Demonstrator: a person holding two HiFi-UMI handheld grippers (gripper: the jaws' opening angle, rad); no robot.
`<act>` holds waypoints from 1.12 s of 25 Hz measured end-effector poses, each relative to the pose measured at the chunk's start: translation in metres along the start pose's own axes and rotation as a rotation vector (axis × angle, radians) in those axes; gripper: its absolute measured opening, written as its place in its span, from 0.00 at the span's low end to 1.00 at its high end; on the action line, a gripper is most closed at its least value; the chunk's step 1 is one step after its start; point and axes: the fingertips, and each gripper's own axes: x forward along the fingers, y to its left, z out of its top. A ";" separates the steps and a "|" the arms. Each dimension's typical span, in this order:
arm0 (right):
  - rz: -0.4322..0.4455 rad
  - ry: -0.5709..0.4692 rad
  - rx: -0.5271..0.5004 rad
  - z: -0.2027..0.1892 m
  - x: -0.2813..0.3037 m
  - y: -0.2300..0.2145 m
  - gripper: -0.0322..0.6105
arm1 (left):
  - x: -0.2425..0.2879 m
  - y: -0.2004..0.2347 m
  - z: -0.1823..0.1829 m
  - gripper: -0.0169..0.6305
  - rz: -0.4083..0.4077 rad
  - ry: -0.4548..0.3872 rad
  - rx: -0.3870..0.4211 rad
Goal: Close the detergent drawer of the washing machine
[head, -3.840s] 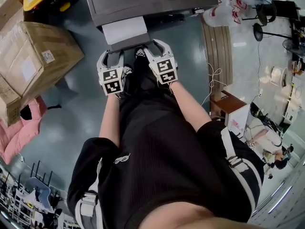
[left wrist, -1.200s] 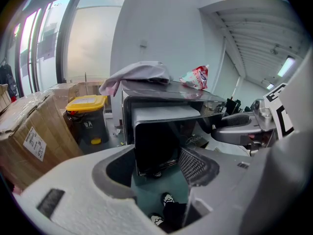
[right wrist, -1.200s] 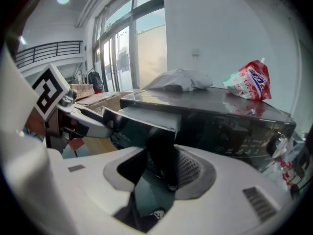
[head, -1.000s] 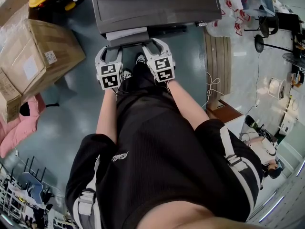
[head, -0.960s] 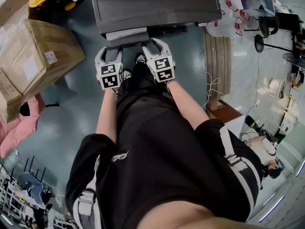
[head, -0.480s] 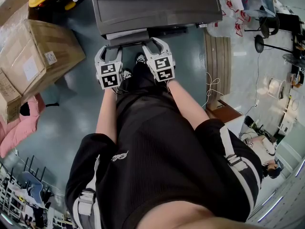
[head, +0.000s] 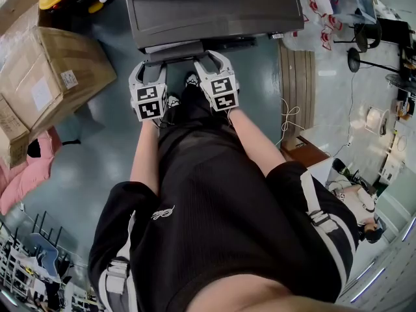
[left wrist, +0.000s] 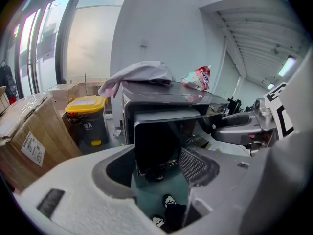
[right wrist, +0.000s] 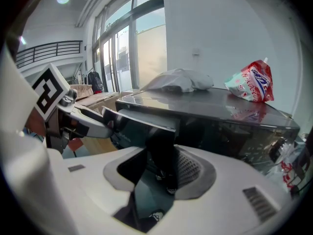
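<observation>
At the washing machine's (head: 214,8) front edge, the detergent drawer (head: 172,47) stands out only a little, showing a thin white strip from above. Both claws sit at its dark front panel: the left gripper (head: 151,65) at the left end, the right gripper (head: 211,60) at the right end.

Only the gripper views show the jaws. The left gripper (left wrist: 156,173) is released, jaws wide apart, with the drawer front (left wrist: 156,136) seen beyond the gap. The right gripper (right wrist: 159,173) is also released, the drawer's end (right wrist: 164,146) in its gap.

These views also show the machine's top: a crumpled cloth (left wrist: 139,75) near its left edge and a red-and-white pouch (left wrist: 198,77) towards the right.

Left of the machine stand a bin with a yellow lid (left wrist: 87,119), shut, and a closed cardboard box (head: 49,77); pink fabric (head: 26,171) lies on the floor beside the box.
</observation>
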 end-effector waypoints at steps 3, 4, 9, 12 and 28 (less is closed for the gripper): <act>-0.001 0.002 0.003 0.000 0.002 0.000 0.31 | 0.001 0.001 0.001 0.45 0.001 0.002 0.001; -0.002 0.003 0.003 0.000 0.002 0.000 0.31 | 0.001 0.001 0.001 0.45 0.001 0.002 0.001; -0.009 0.000 -0.006 0.003 0.002 -0.004 0.31 | 0.002 0.001 0.003 0.45 0.002 0.002 0.000; -0.005 0.005 0.000 0.004 0.004 -0.003 0.31 | 0.004 0.002 0.004 0.45 0.003 0.003 -0.001; -0.012 -0.006 0.019 0.005 0.012 -0.009 0.31 | 0.009 0.007 0.009 0.45 -0.005 -0.015 -0.013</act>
